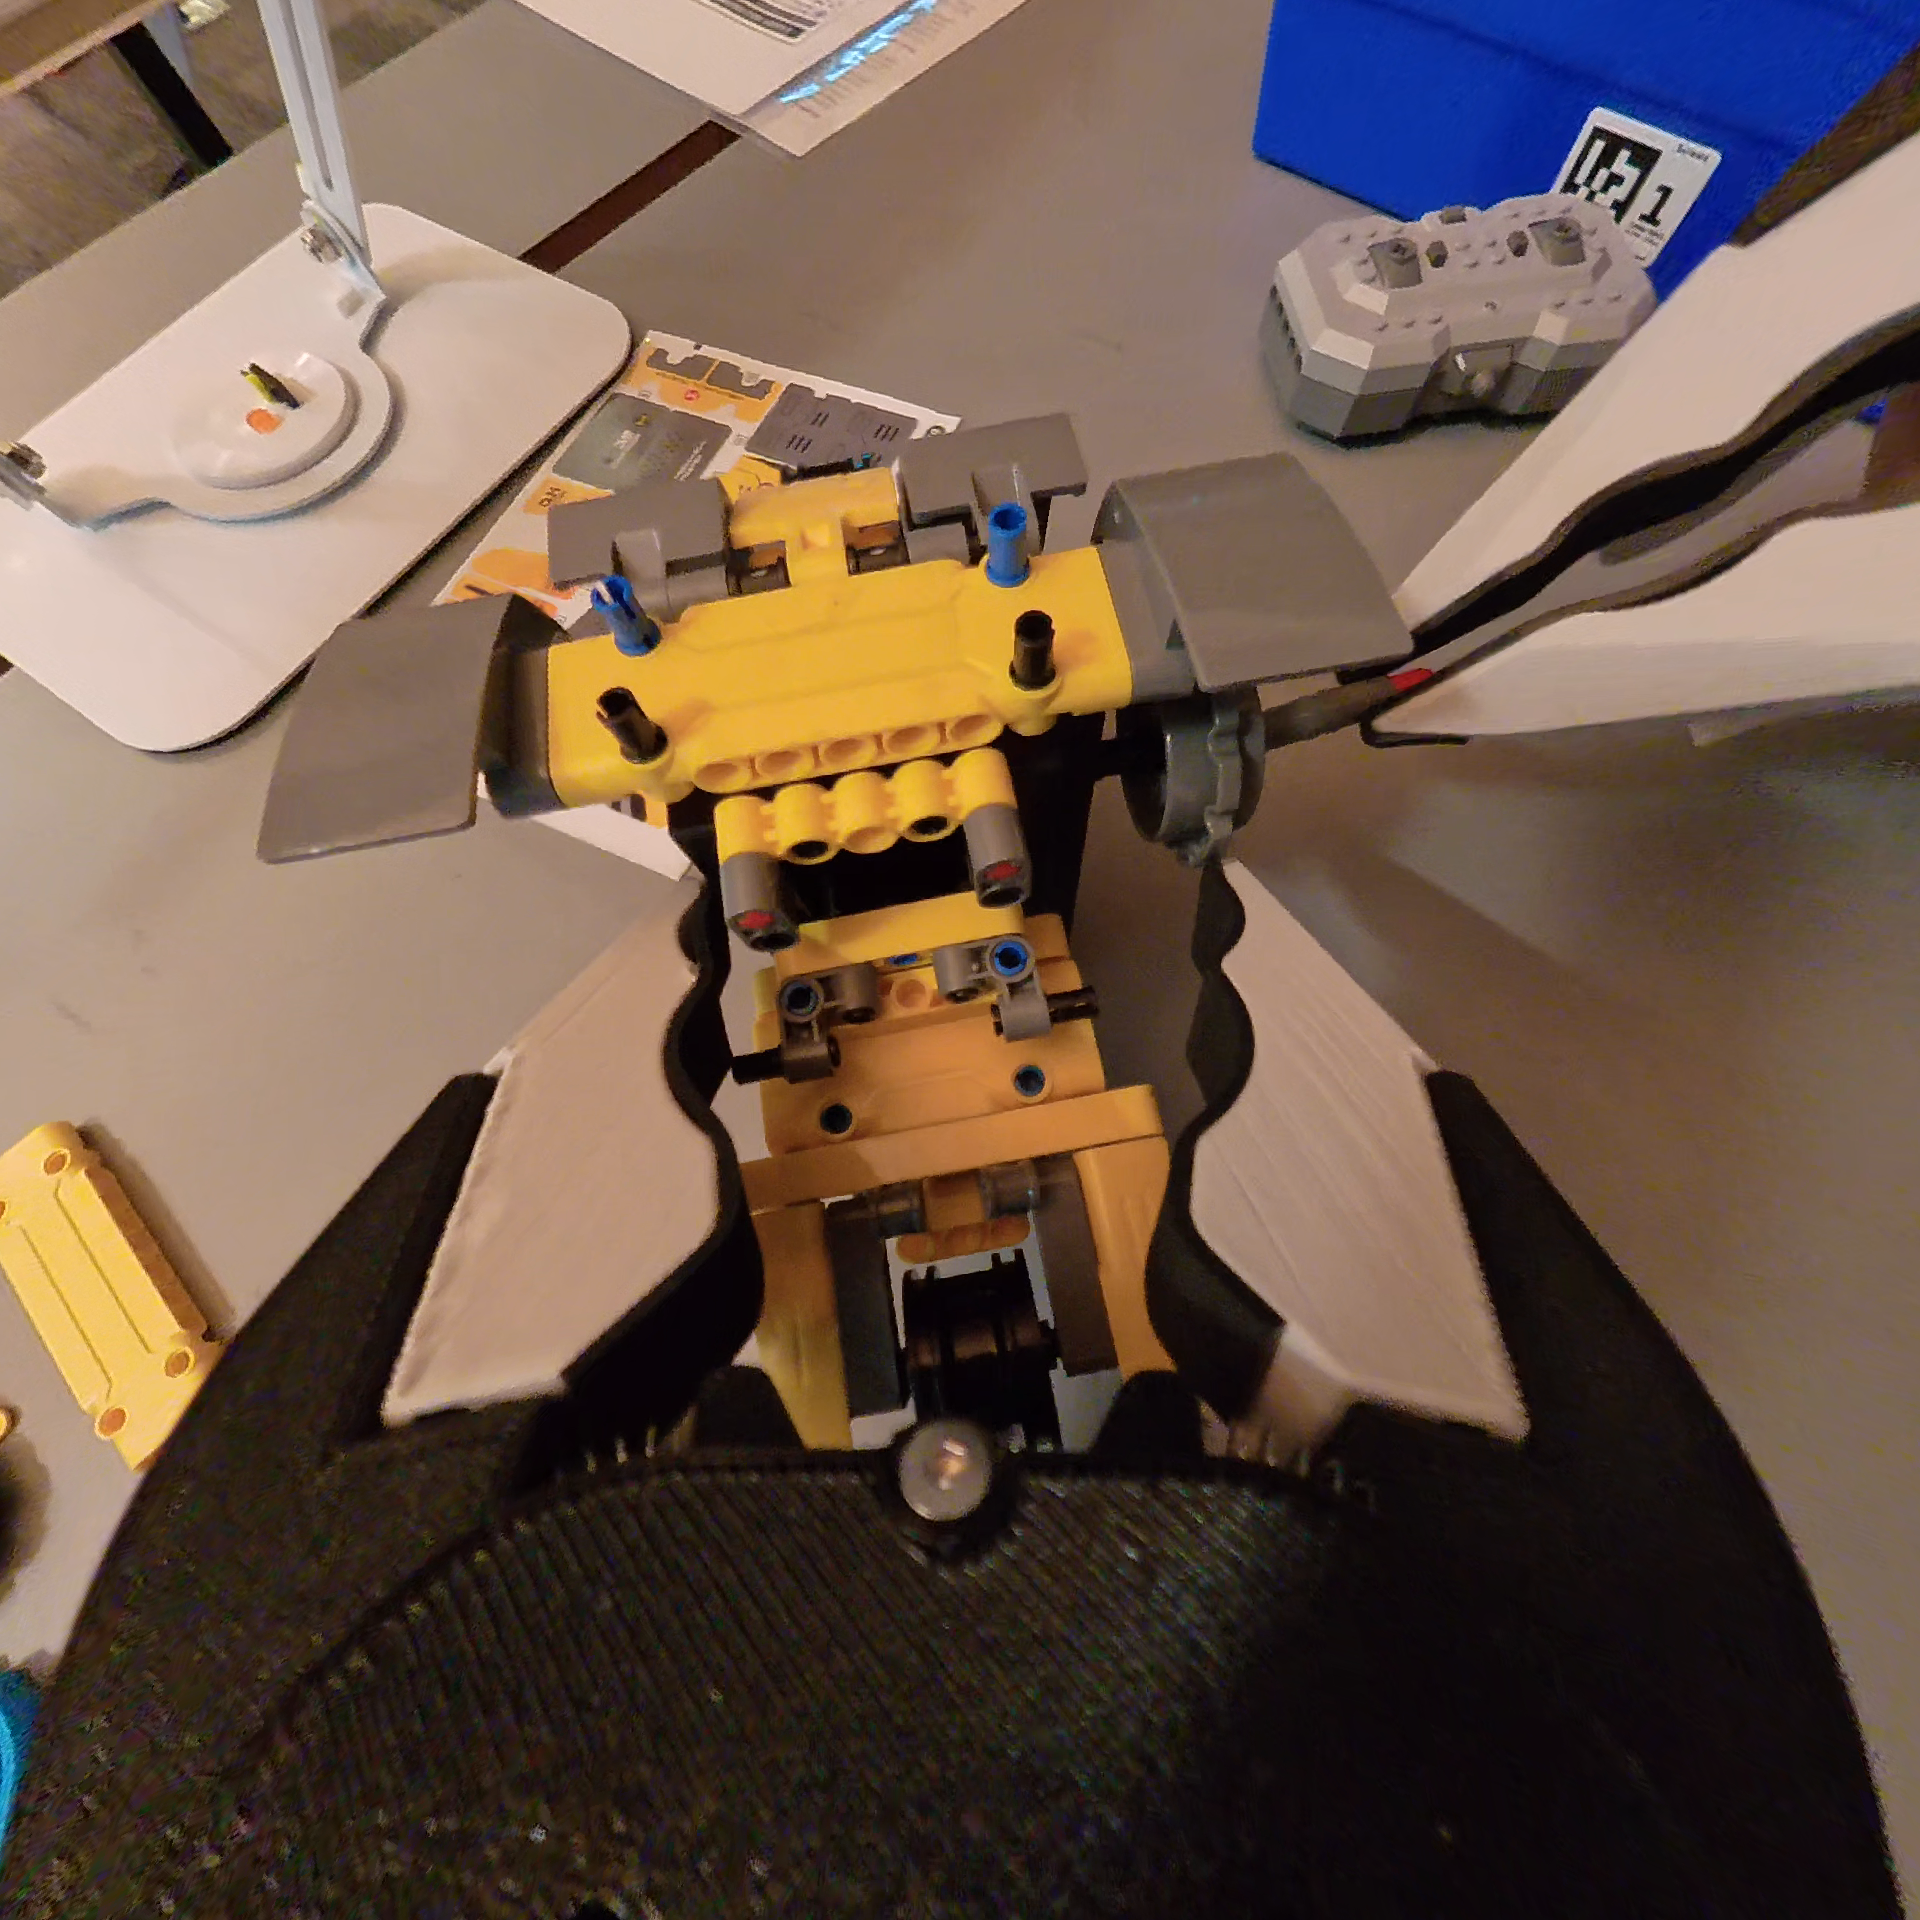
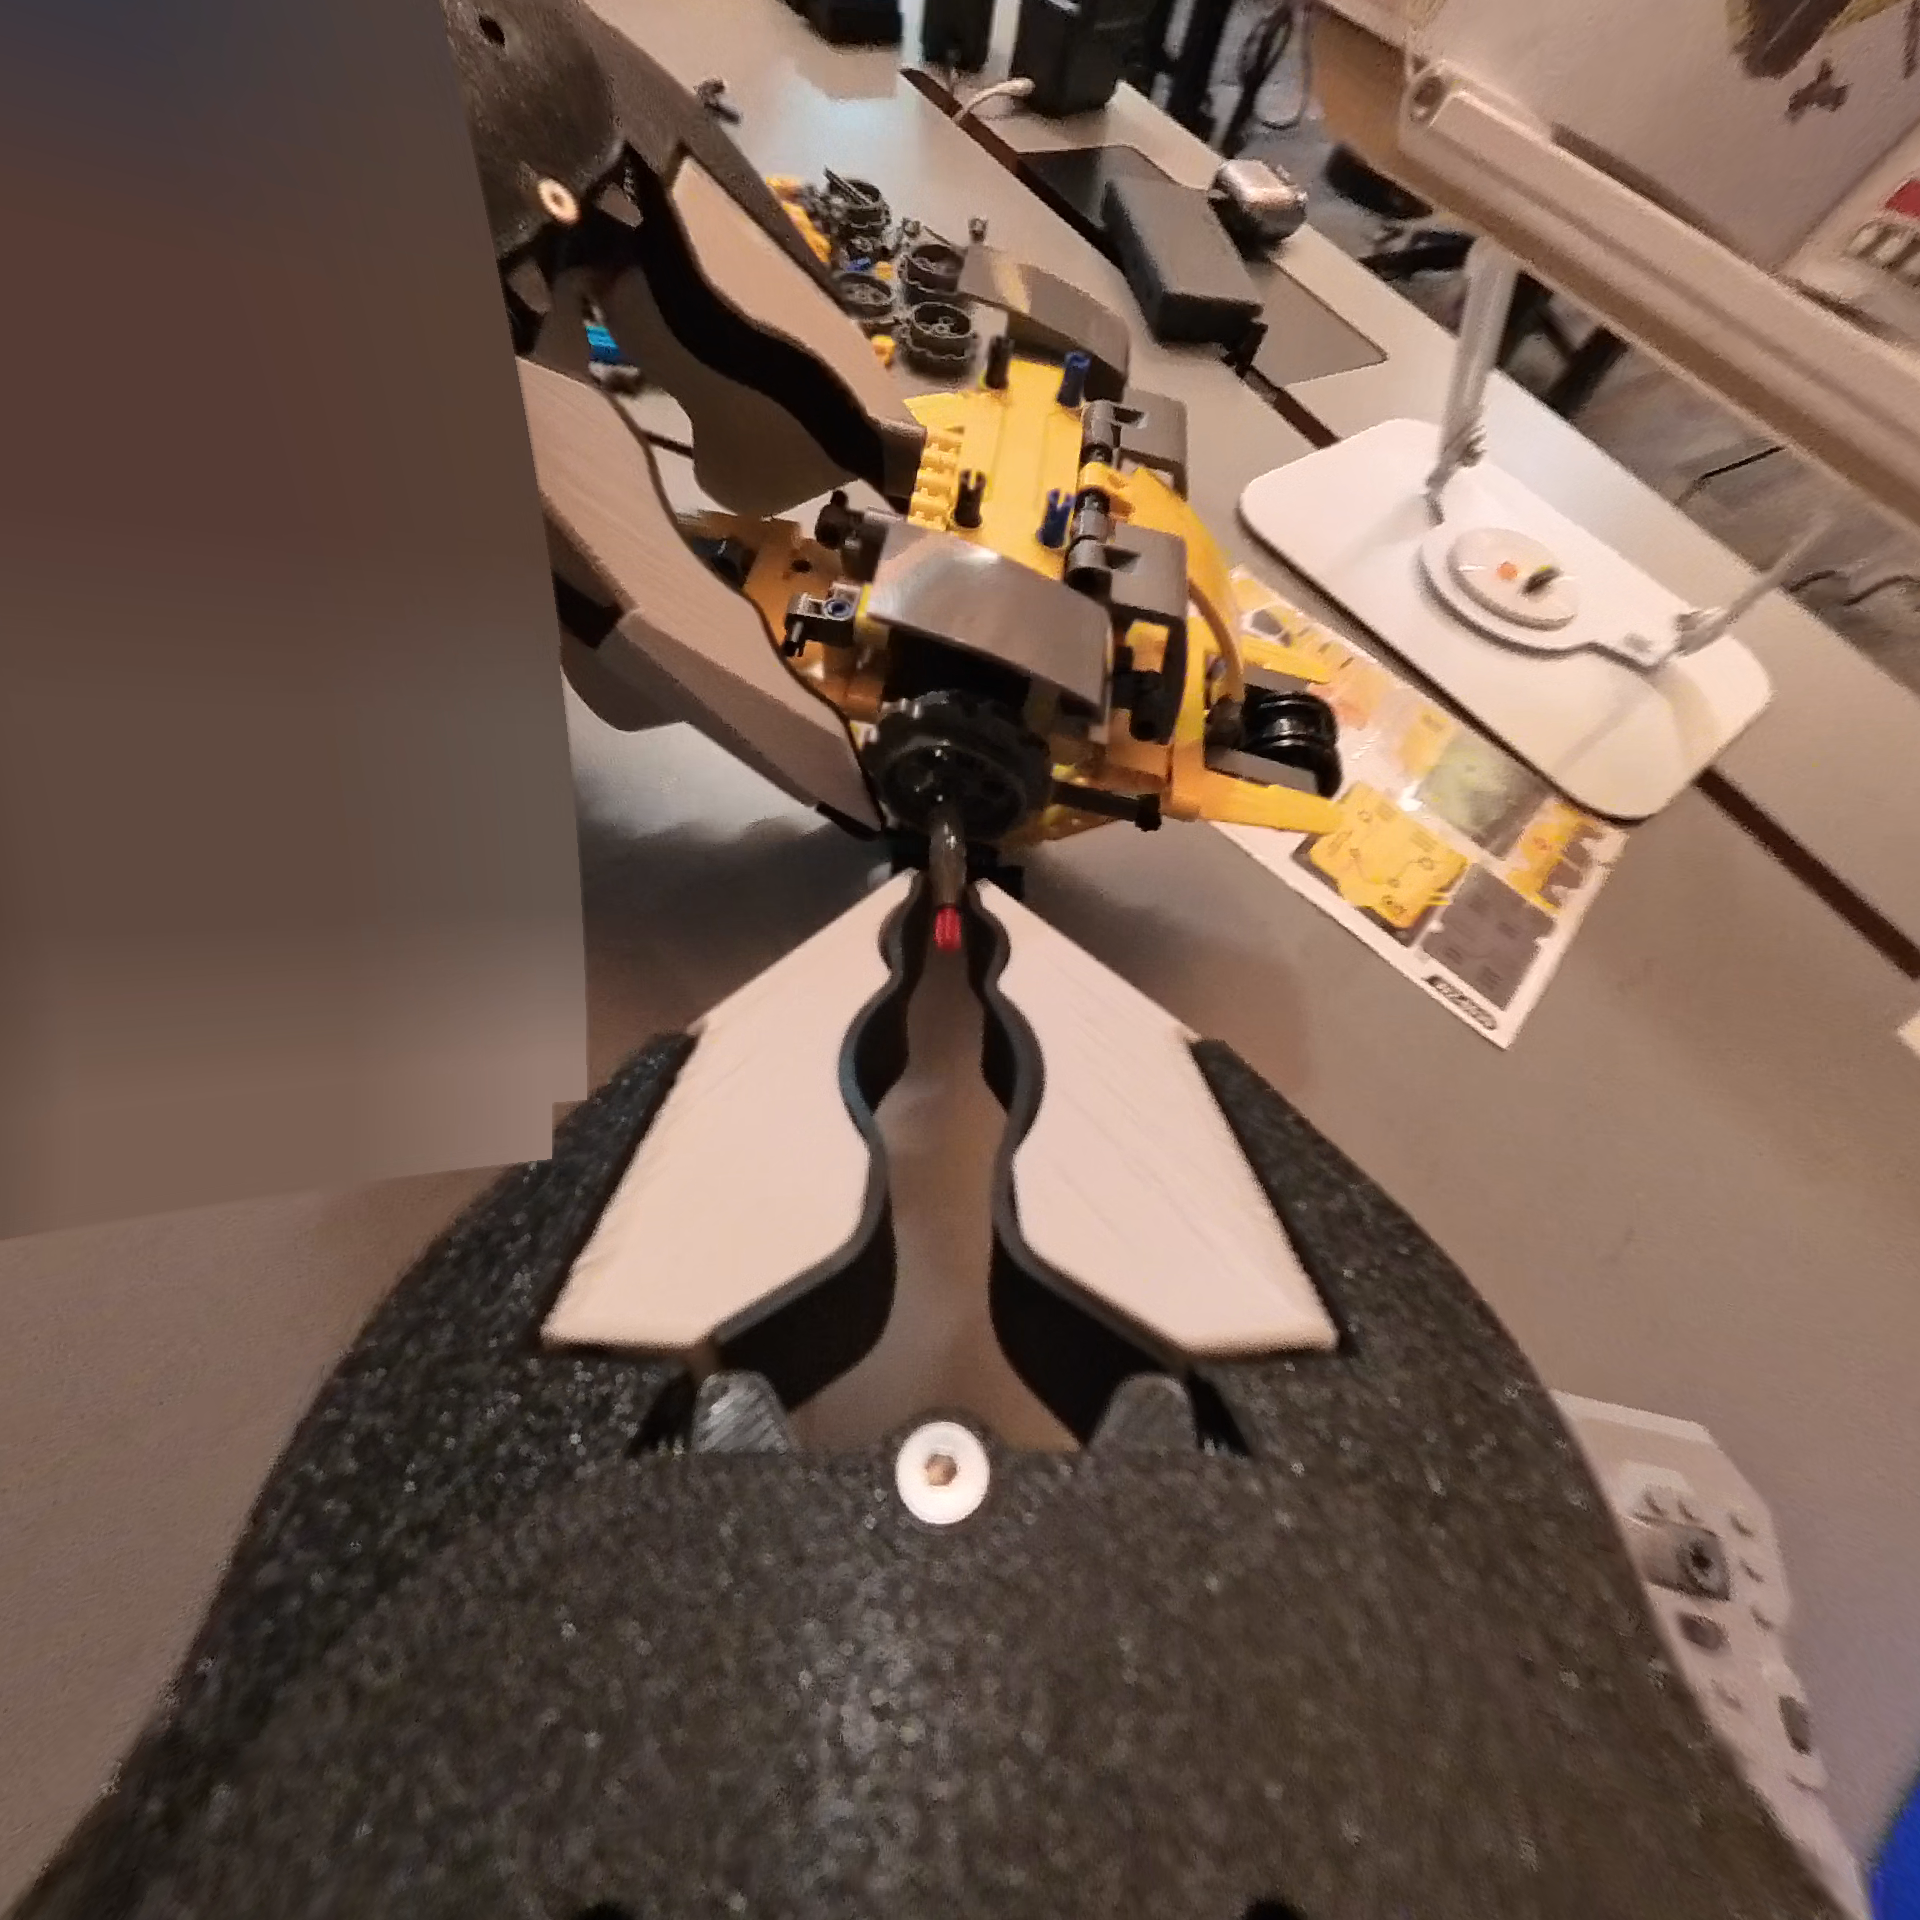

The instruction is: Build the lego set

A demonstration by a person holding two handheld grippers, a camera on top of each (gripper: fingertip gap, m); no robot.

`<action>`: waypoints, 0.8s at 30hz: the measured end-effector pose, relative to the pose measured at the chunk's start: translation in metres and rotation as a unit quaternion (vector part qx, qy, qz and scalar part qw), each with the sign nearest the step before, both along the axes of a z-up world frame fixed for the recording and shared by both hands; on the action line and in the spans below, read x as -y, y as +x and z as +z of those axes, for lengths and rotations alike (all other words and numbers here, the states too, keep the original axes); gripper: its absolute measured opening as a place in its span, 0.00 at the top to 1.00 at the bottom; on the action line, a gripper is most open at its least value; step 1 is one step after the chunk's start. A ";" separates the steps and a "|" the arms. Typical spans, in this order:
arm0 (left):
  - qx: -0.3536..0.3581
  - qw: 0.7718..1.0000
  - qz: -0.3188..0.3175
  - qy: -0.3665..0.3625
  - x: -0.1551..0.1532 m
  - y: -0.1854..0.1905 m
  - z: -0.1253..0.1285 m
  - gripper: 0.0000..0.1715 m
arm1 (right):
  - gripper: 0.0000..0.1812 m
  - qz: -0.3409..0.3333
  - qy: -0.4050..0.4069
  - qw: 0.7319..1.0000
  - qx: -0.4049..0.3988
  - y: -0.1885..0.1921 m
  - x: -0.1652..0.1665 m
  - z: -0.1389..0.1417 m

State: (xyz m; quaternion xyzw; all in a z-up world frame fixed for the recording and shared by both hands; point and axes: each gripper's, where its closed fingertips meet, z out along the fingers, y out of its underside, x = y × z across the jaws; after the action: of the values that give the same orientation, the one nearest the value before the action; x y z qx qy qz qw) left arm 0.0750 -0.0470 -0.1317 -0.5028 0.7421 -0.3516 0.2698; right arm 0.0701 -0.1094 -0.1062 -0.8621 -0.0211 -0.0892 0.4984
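My left gripper [image 1: 951,920] is shut on a yellow and grey brick-built vehicle model [image 1: 831,665] and holds it above the grey table [image 1: 1039,260]. A dark grey wheel hub [image 1: 1195,769] sits on the model's right side, with a thin dark axle [image 1: 1320,712] sticking out of it. My right gripper [image 2: 948,888] is shut on that red-tipped axle [image 2: 948,862], just in front of the hub [image 2: 956,774]. It reaches in from the right in the left wrist view [image 1: 1382,701]. The left gripper's fingers [image 2: 717,655] clamp the model [image 2: 1039,499] at upper left in the right wrist view.
A white lamp base [image 1: 312,436], a sticker sheet [image 1: 665,436], a grey brick-built box [image 1: 1455,322], a blue bin [image 1: 1455,83] and a loose yellow panel [image 1: 94,1278] lie on the table. Loose black wheels [image 2: 925,291] and a flat black box [image 2: 1184,260] lie farther back. About 20 cm separates my left fingertips from the loose yellow panel [image 1: 94,1278].
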 end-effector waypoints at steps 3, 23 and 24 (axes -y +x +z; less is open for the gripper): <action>0.001 1.000 0.007 -0.005 -0.001 0.001 0.000 0.49 | 0.97 -0.021 -0.007 0.997 0.079 0.001 -0.001 0.002; 0.005 1.000 0.017 -0.008 -0.005 0.003 0.000 0.50 | 0.97 -0.035 0.010 0.956 0.290 -0.002 -0.008 0.009; 0.005 1.000 0.016 -0.009 -0.005 0.003 0.000 0.50 | 0.97 -0.034 0.011 0.956 0.290 -0.003 -0.009 0.009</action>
State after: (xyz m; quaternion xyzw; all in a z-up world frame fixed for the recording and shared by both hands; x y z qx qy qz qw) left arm 0.0777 -0.0418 -0.1315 -0.5154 0.7293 -0.3562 0.2750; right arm 0.0675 -0.1008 -0.0976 -0.7938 -0.1347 -0.3525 0.4770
